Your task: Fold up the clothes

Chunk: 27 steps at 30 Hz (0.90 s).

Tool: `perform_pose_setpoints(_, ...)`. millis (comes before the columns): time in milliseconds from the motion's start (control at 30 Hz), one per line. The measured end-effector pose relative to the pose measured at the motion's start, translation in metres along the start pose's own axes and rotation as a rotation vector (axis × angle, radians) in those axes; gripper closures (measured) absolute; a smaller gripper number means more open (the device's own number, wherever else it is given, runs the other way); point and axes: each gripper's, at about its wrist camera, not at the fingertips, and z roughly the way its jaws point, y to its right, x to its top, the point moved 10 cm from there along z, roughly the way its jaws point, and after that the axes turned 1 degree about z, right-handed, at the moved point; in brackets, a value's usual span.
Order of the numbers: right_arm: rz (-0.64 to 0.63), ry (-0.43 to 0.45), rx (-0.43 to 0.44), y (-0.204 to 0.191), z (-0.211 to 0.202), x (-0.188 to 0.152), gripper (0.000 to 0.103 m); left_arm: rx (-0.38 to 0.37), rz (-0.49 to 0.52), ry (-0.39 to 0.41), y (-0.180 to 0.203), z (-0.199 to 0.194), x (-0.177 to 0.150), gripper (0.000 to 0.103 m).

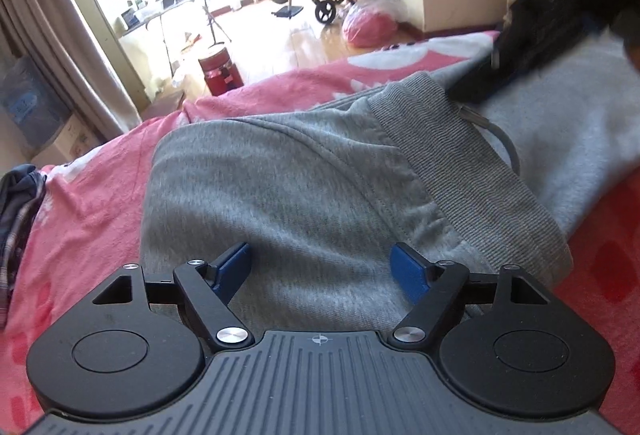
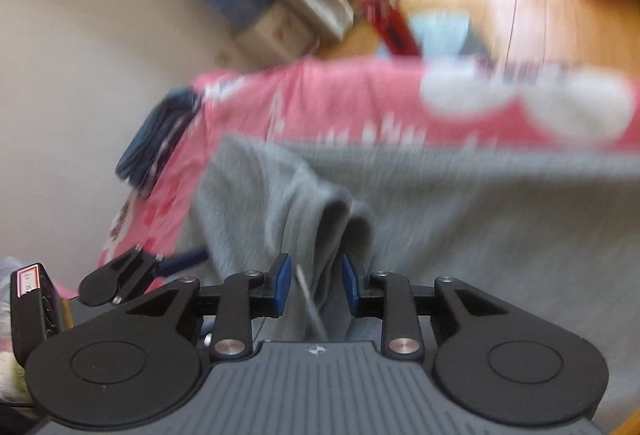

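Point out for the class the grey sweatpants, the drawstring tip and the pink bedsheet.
grey sweatpants [image 1: 280, 179], left wrist view, on the flat fabric below the waistband.
drawstring tip [image 1: 474, 116], left wrist view, on its metal end.
pink bedsheet [image 1: 92, 203], left wrist view, bare patch left of the pants.

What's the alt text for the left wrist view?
The open left hand-held gripper hovers over grey sweatpants lying on a pink sheet, its blue pads spread wide with nothing between them. The right hand-held gripper blurs in at top right near the waistband.
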Motion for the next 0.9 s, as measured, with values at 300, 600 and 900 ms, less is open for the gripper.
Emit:
perform_pose_setpoints(300,-0.271,0.074,-0.071,-0.025,0.029,0.008,0.076,0.08,0.002,-0.111,0.006,0.002,0.006,0.025)
perform_pose_setpoints(600,-0.267,0.024,-0.106,-0.004,0.054,-0.008,0.077,0.125,-0.033,-0.183,0.004,0.006,0.009,0.016)
perform_pose_setpoints(900,-0.25,0.023,-0.093,-0.003,0.053,-0.01,0.077,0.171,-0.024,-0.196,0.002,0.007,0.01,0.009)
